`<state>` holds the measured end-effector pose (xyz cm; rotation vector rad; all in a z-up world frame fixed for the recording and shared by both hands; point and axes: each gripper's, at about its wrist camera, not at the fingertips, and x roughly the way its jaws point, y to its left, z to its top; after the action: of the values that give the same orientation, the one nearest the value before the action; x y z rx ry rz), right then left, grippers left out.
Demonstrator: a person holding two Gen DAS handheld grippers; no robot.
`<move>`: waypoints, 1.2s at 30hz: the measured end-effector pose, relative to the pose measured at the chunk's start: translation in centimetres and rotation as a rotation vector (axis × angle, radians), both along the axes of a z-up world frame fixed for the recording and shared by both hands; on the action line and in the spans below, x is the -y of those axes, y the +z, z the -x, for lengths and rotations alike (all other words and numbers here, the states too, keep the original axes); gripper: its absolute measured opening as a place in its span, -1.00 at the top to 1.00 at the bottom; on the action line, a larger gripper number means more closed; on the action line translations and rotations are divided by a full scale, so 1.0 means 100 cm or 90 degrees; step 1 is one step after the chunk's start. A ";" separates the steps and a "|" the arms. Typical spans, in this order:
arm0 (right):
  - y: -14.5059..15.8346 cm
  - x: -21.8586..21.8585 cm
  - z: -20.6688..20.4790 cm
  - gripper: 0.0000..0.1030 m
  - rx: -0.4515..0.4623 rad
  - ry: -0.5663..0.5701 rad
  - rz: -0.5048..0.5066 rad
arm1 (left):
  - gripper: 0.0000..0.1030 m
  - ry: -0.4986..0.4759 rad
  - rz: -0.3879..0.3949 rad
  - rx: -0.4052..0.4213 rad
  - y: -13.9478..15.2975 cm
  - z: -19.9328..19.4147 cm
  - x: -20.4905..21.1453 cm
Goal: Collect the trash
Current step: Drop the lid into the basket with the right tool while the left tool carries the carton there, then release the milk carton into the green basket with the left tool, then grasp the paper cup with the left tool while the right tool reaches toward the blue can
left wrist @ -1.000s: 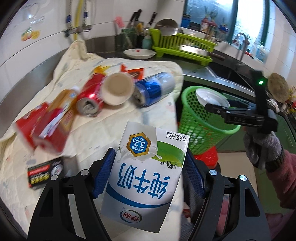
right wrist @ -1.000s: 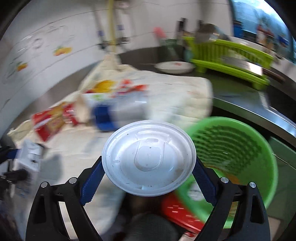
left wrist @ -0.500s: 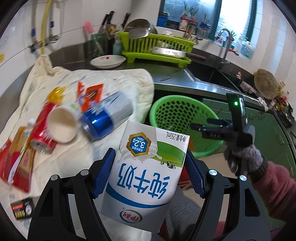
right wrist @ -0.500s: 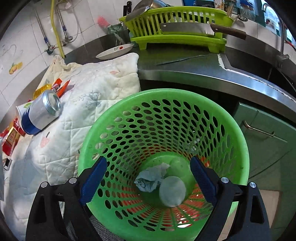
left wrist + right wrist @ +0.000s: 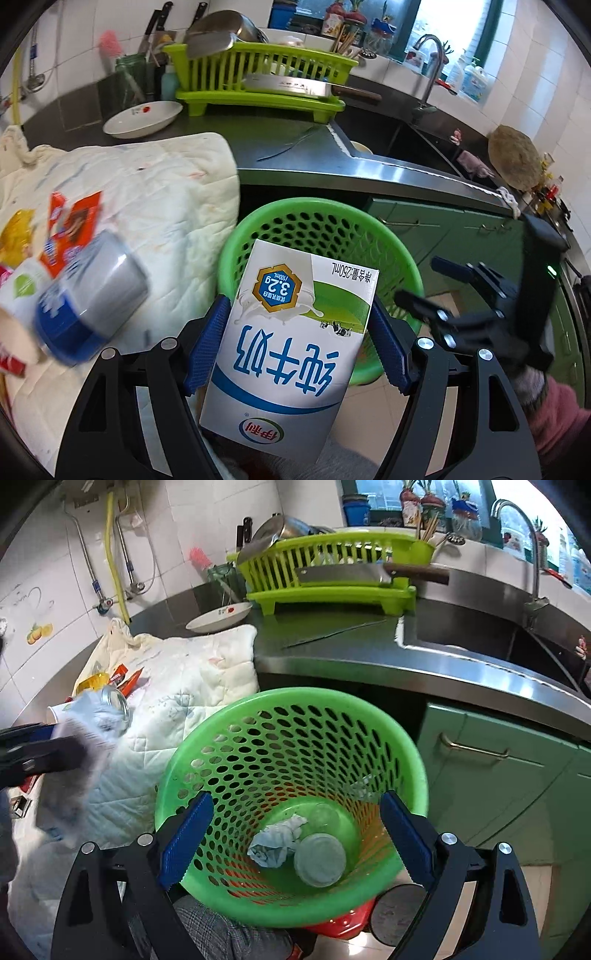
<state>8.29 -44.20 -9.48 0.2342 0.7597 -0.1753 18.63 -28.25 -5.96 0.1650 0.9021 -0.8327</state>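
Two cameras frame one green basket (image 5: 295,716) below the steel counter's edge, and each hides something. From the left wrist, the milk carton (image 5: 295,332), clamped between the blue pads of the left gripper (image 5: 299,343), blocks the basket's floor and near rim; only the far rim (image 5: 314,206) shows above it. The carton's lower end is cut off by the gripper body. Left of the basket, a blue-and-silver can (image 5: 92,306) and a paper cup (image 5: 18,299) lie blurred on the quilted cloth (image 5: 155,192), their labels unreadable. Right of the basket, the right gripper (image 5: 424,280) appears dark and side-on, a gloved hand (image 5: 528,373) below it. The right-wrist view opens what the carton conceals: a crumpled tissue (image 5: 277,842) and a round white lid (image 5: 319,860) rest on the basket's bottom, touching. There the right gripper (image 5: 295,834) stands wide open over the basket, nothing between its pads. At that view's left edge, beside the basket, the carton is a white smear (image 5: 85,746). Beyond the basket, a dish rack (image 5: 332,576) bears a cleaver (image 5: 347,574).
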 end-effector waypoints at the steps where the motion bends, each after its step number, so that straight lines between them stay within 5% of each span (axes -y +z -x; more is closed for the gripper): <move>1: 0.001 0.001 0.003 -0.72 0.004 -0.003 0.003 | -0.41 -0.003 0.001 -0.004 -0.001 -0.002 0.006; 11: 0.007 0.017 0.023 -0.77 0.025 -0.032 0.009 | -0.45 -0.001 0.008 -0.031 -0.021 -0.016 0.055; 20: 0.004 0.021 0.028 -0.77 0.020 -0.043 0.004 | -0.61 -0.003 0.027 -0.045 -0.020 -0.019 0.058; 27: 0.009 0.006 0.025 -0.77 0.023 -0.024 0.007 | -0.61 0.039 0.021 -0.014 -0.009 -0.016 0.022; 36: 0.018 -0.029 0.010 -0.77 0.035 0.023 0.006 | -0.61 0.180 0.033 0.035 0.018 -0.018 -0.067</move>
<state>7.25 -41.27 -7.64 0.2157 0.7078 -0.1382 20.40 -21.59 -4.20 0.0136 0.8294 -0.5843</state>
